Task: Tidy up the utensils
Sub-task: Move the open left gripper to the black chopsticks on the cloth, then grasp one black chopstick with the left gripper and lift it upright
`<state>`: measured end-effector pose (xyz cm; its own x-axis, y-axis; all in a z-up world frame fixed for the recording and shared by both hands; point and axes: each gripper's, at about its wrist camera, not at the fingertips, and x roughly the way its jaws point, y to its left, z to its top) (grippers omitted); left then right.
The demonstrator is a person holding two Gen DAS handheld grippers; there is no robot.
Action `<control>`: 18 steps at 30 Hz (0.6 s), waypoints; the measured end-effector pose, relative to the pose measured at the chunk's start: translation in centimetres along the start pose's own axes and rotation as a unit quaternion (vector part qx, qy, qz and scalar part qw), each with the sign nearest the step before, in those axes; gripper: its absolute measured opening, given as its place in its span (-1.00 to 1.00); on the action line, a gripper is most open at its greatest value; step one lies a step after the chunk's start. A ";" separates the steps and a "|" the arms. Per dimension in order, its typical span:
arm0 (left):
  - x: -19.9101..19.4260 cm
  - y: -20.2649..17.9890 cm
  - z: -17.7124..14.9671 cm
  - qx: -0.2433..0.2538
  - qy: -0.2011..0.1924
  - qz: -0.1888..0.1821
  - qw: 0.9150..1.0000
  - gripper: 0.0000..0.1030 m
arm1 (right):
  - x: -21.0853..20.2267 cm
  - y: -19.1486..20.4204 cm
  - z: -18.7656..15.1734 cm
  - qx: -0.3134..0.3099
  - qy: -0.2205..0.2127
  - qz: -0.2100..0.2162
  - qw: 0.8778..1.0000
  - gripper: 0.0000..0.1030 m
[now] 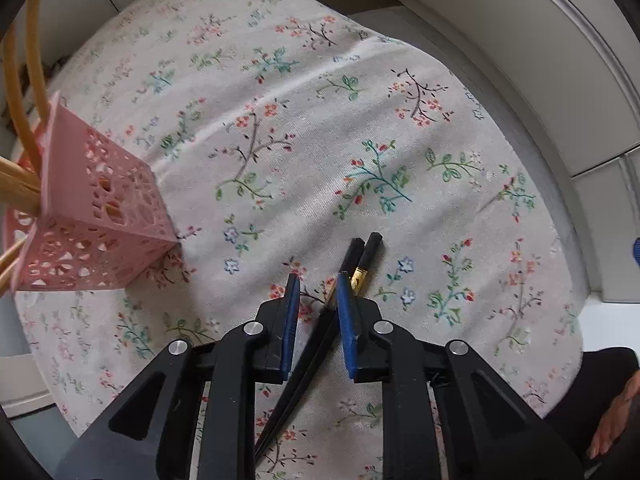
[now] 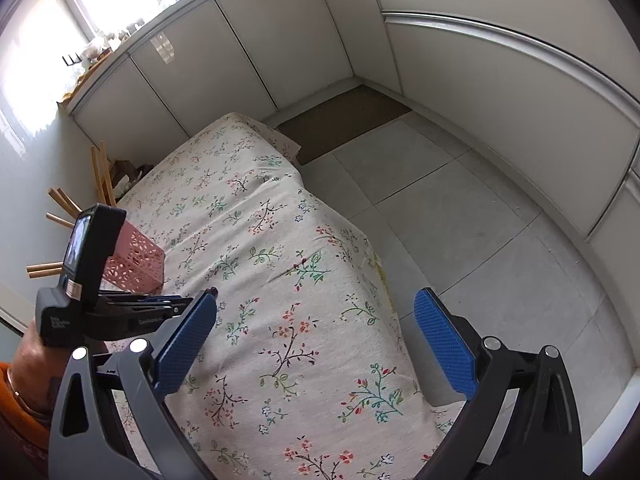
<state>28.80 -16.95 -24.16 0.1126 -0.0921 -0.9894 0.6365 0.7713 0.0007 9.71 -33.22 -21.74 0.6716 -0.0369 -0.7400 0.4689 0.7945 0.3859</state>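
Left gripper (image 1: 318, 280) sits low over the flowered cloth (image 1: 280, 120), jaws part open and straddling the pair of black chopsticks (image 1: 320, 344); pads aren't touching them that I can see, so nothing gripped yet. Right gripper (image 2: 316, 340) is spread wide, holding nothing, off to the right over the near edge of the table.

Chopsticks lie on the cloth in the near middle. Long axis runs near-left to far-right: thin tips toward the gripper body, thick butt ends with the gold band (image 1: 360, 276) pointing far and slightly right. The two sticks splay apart a bit at the far end.

Risks, my read:
- Sticks sit closer to the right pad, so closing may catch only one or roll them.
- Pinching this far toward the butts leaves the long thin part hanging, so it could tip or swing.
- Pink basket (image 1: 88, 208) on the left already has wooden sticks (image 1: 18, 184) leaning out; a sloppy drop-in could snag them or tip it.
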 end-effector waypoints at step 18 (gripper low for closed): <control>-3.1 4.0 -11.3 -0.121 -0.168 -0.049 0.977 -0.89 | 5.9 6.5 -0.8 -0.012 0.116 -0.027 0.993 0.80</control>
<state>22.41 -6.49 -22.78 0.3305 -0.3425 -0.8795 0.4619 0.8713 -0.1657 16.27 -27.81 -24.09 0.4936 0.0591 -0.8677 0.4850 0.8095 0.3310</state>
